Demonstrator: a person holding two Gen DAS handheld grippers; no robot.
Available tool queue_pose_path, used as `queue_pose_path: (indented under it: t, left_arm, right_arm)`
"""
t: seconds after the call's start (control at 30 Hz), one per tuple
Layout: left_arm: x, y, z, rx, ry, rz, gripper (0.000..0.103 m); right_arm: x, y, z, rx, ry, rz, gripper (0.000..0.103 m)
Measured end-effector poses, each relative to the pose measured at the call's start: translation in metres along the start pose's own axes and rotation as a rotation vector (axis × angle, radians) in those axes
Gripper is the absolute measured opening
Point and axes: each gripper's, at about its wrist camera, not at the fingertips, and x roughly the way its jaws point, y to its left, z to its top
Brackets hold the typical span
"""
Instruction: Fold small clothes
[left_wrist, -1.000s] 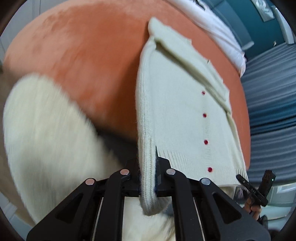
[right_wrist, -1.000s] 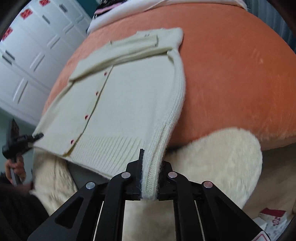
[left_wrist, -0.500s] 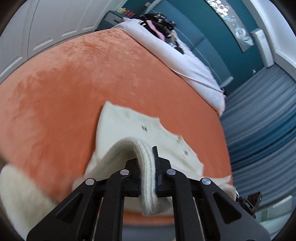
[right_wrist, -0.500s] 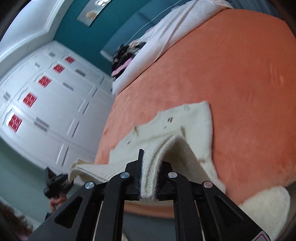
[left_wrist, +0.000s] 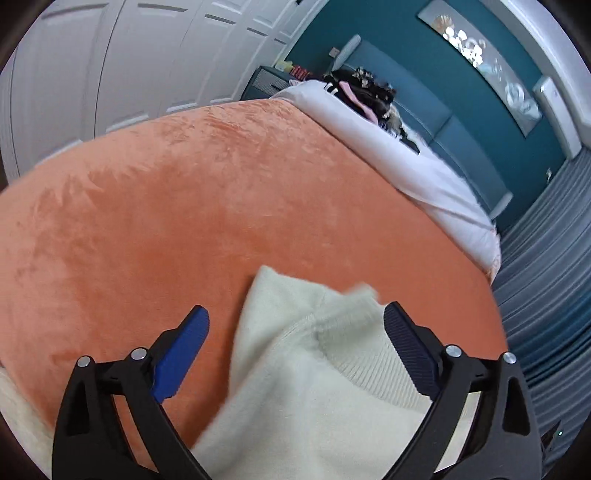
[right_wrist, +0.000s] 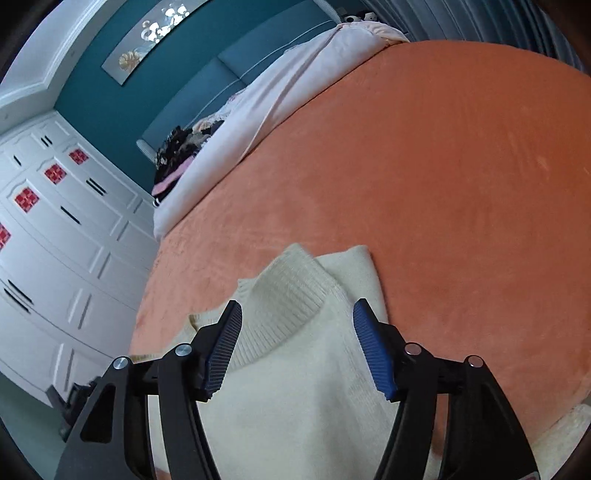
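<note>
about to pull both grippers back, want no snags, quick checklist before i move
1. Left gripper clear of the cream cardigan: ok, jaws opening, pads off the knit.
2. Right gripper clear: ok, jaws opening, ribbed hem lies loose between them.
3. Hem folded up over the body: ok.
4. Edges line up: not ok, a lower layer sticks out beyond the hem.
5. Cardigan fully on the orange blanket: cannot tell, near edge hidden.

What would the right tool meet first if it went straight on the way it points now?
Most likely the cream sweater lying between the opening jaws of the right tool, then the orange blanket under it.
</note>
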Motion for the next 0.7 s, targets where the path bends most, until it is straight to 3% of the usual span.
queue_pose_path:
  t: [0.17,0.2,0.23,0.27,0.3,0.33,0.4,0.47,0.53,0.6,0.7]
  left_arm:
    - [0.046,-0.019,-0.01,0.118,0.164,0.03,0.093]
    - [0.058,-0.023,-0.015,0.125,0.196,0.04,0.089]
    - [0.069,-0.026,-0.017,0.129,0.227,0.045,0.058]
    - [0.079,-0.028,-0.019,0.136,0.267,0.047,0.036]
    - [0.083,-0.031,-0.018,0.142,0.3,0.054,0.011]
    - [0.08,-0.034,-0.015,0.139,0.289,0.05,0.01]
    - [0.069,-0.039,-0.009,0.151,0.247,0.045,0.01]
    - [0.073,-0.038,-0.008,0.175,0.243,0.09,0.01]
    - [0.097,-0.029,-0.016,0.166,0.309,0.141,0.01]
    - [0.112,-0.02,-0.019,0.157,0.295,0.143,0.012]
    - [0.095,-0.024,-0.01,0.147,0.291,0.137,0.018]
  right_arm:
    - [0.05,0.012,-0.005,-0.16,0.086,-0.152,0.063]
    - [0.059,0.013,-0.005,-0.182,0.096,-0.16,0.063]
    - [0.071,0.015,-0.005,-0.201,0.111,-0.177,0.062]
    - [0.084,0.017,-0.004,-0.215,0.139,-0.199,0.042]
    - [0.09,0.017,-0.005,-0.229,0.17,-0.204,0.014]
    - [0.095,0.023,-0.002,-0.237,0.19,-0.201,0.01]
    - [0.074,0.035,0.009,-0.219,0.105,-0.112,0.008]
    - [0.052,0.031,0.02,-0.178,0.042,-0.046,0.008]
    - [0.071,0.013,0.019,-0.161,0.083,-0.093,0.008]
    - [0.115,-0.017,0.006,-0.144,0.252,-0.191,0.006]
    - [0.099,-0.017,0.013,-0.106,0.209,-0.18,0.013]
